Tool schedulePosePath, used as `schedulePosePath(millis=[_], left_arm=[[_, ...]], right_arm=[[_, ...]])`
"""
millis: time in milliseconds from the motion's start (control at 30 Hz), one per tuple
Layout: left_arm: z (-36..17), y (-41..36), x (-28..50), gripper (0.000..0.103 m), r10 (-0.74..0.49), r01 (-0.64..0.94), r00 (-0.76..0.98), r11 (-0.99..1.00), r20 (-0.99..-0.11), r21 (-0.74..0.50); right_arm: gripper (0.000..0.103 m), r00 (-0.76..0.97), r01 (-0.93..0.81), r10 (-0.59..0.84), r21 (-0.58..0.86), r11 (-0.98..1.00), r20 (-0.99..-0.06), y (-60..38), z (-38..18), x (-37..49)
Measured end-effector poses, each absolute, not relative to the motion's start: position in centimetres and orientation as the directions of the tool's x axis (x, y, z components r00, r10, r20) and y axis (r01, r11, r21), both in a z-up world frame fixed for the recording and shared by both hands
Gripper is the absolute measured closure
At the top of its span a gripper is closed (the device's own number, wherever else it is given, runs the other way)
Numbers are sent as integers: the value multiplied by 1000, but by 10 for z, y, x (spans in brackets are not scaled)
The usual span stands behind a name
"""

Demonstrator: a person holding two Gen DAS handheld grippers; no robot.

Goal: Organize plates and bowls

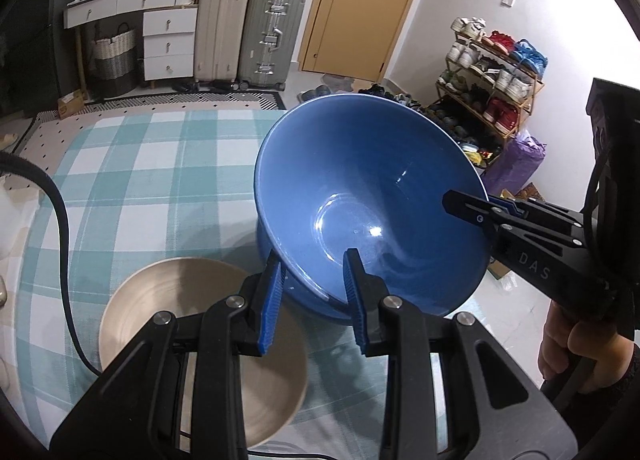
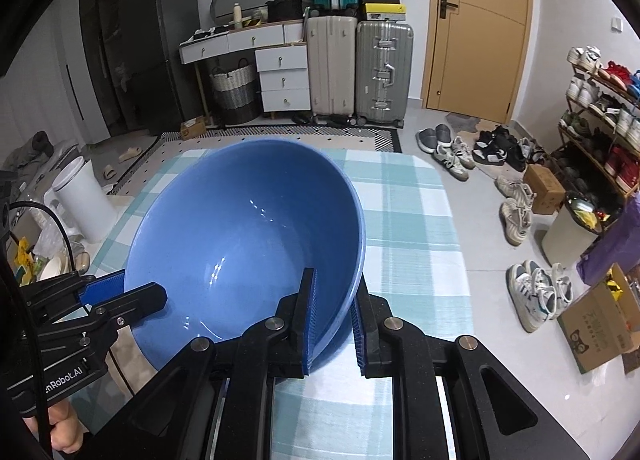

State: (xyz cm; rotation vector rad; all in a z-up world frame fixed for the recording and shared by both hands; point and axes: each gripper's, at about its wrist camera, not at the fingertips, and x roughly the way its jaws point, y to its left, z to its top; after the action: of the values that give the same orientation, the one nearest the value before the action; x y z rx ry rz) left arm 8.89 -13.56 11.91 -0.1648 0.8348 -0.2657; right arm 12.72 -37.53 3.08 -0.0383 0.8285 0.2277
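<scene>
Both grippers clamped on blue bowl (image 1: 372, 195) rim, jaws nearly closed: left gripper (image 1: 314, 292) near edge, right gripper (image 2: 334, 320) opposite. Bowl held tilted just above beige plate (image 1: 160, 300) on checked cloth (image 1: 140, 163).

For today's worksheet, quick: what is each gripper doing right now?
Left gripper: shut on the blue bowl rim.
Right gripper: shut on the same bowl's rim.

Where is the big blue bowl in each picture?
Left wrist view: the blue bowl fills the middle right, tilted, its rim pinched by the left tool and the right tool.
Right wrist view: the bowl sits middle left.
Shared landmark: the silver suitcase beside the yellow door.
</scene>
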Motion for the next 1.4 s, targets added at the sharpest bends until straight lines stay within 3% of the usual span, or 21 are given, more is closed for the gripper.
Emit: schedulePosePath(millis=[800, 1400], left_arm=[[41, -156, 144, 76, -254, 152, 589, 967, -768, -203], [27, -163, 154, 76, -197, 144, 605, 980, -772, -138]], right_arm=[[87, 580, -206, 154, 38, 978, -800, -382, -34, 163], [86, 575, -217, 133, 6, 976, -807, -381, -44, 166]])
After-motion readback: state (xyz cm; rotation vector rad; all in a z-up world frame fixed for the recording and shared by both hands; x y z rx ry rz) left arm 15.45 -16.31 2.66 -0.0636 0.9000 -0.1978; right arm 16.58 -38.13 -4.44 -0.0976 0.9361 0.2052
